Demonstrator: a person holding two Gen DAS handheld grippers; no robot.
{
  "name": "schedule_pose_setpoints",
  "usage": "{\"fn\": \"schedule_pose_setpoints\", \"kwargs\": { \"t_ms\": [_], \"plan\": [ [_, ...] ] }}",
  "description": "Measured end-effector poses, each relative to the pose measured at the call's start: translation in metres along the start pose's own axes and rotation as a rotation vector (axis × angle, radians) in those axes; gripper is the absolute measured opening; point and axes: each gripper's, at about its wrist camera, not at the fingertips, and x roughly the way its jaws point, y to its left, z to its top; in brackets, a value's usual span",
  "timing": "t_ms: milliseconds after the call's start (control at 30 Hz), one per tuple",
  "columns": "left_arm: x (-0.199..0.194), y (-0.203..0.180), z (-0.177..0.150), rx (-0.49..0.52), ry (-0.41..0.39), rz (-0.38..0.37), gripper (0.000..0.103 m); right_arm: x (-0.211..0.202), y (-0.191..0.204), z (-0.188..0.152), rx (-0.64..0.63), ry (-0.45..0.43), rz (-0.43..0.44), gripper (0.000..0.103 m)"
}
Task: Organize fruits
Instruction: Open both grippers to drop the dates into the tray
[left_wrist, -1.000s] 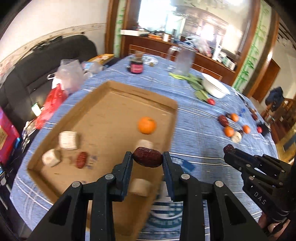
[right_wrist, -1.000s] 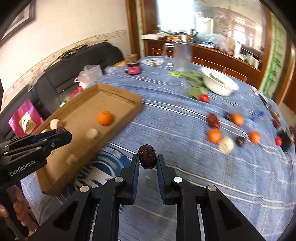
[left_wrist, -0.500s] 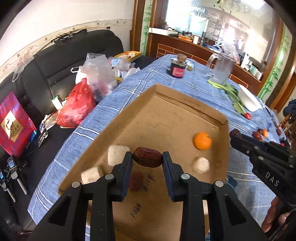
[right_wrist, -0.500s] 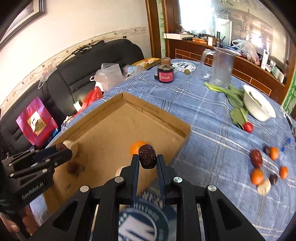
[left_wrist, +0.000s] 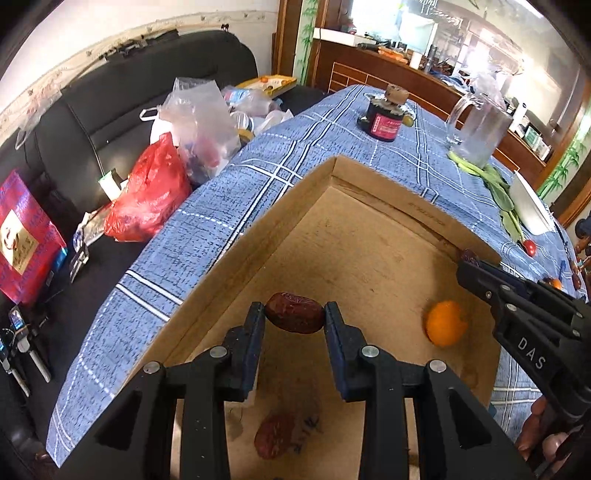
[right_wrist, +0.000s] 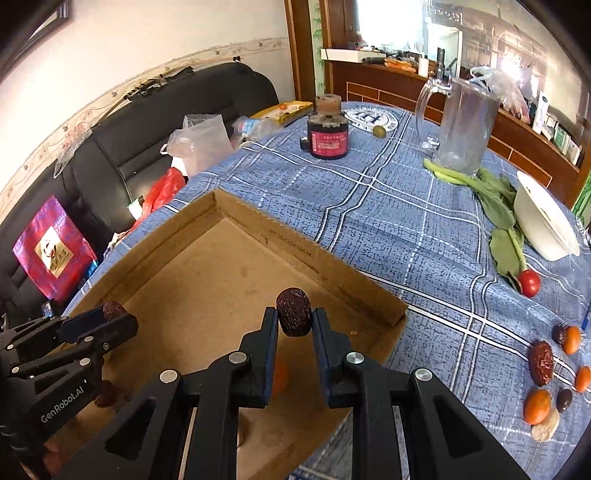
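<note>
Pinching a red date sideways, the left hand-held gripper hangs over the cardboard tray w/ fingers closed on the fruit. Right hand-held gripper clamps a darker date upright, also above the tray. An orange sits on the tray floor near the R wall. More fruits lie on the blue-checked worktop, well apart from the tray.

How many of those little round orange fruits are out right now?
4. One small round orange fruit lies inside the brown cardboard box. Three more sit on the blue checked tablecloth at the right. Others could be hidden.
</note>
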Motion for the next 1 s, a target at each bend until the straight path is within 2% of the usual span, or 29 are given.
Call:
{"fn": "schedule_pose_setpoints", "kwargs": {
  "t_ms": [333, 567, 733, 900, 1000],
  "plan": [
    [0.020, -0.007, 0.007, 0.011, 0.048, 0.032, 0.032, 0.024, -0.009, 0.003, 0.000, 0.041, -0.008, 0.021],
    [0.022, -0.008, 0.008, 0.015, 0.048, 0.042, 0.032, 0.028, -0.012, 0.002, -0.005, 0.054, -0.019, 0.021],
    [0.022, -0.007, 0.006, 0.017, 0.053, 0.052, 0.042, 0.027, -0.008, 0.001, -0.023, 0.057, -0.036, 0.024],
    [0.016, -0.004, 0.001, 0.009, 0.049, 0.057, 0.045, 0.018, -0.012, 0.000, -0.004, 0.051, -0.051, 0.034],
    [0.010, -0.005, -0.001, 0.013, 0.038, 0.068, 0.050, 0.009, -0.015, -0.003, 0.013, 0.039, -0.056, 0.034]
  ]
}}
